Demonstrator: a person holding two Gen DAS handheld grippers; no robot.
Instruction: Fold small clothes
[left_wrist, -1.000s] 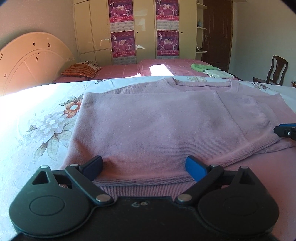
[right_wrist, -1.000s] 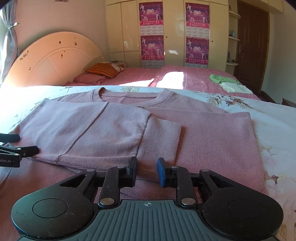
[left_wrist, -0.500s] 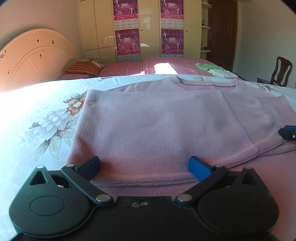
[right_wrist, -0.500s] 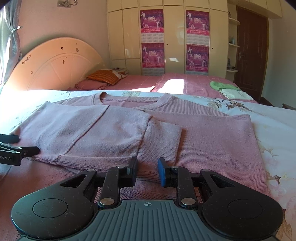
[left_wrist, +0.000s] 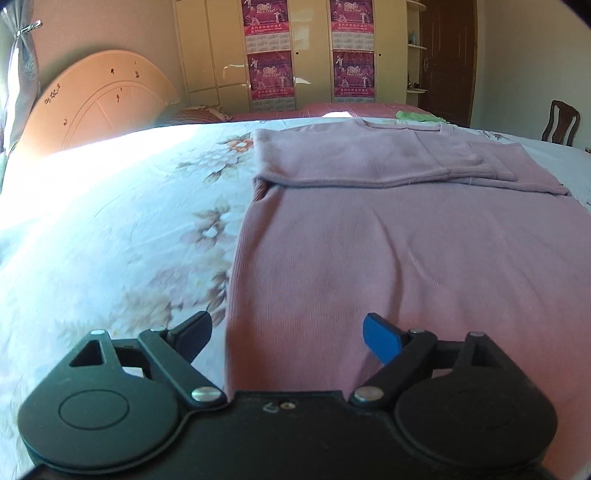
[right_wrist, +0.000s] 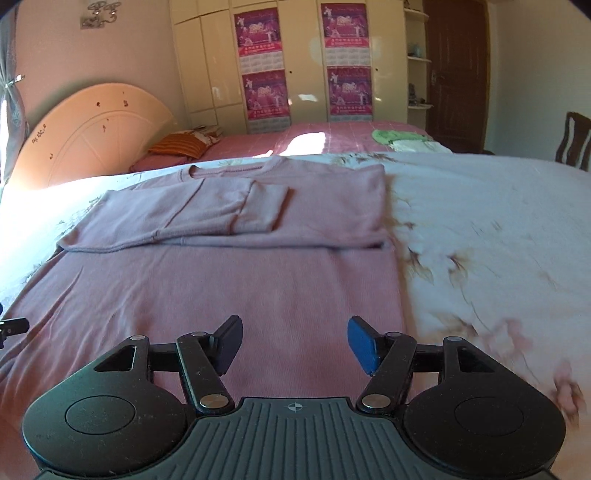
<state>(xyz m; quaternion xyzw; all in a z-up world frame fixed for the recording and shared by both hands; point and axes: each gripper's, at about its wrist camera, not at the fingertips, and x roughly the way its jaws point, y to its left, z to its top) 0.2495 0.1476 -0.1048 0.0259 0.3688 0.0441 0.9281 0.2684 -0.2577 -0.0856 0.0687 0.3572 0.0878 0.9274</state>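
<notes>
left gripper (left_wrist: 286, 338) spread, empty, over sweater's left hem edge | right gripper (right_wrist: 293, 343) spread, empty, over right hem | pink sweater (right_wrist: 258, 288) flat on floral bed (right_wrist: 498, 229) | sleeves (right_wrist: 192, 218) folded across chest — done | bottom-to-top fold left, judging by layout

Pink sweater (left_wrist: 424, 251) lies flat, sleeves folded across its chest.

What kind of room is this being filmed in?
Most likely a home bedroom: a pink sweater lies on a floral bedspread, with a curved headboard and tall wardrobe behind.
</notes>
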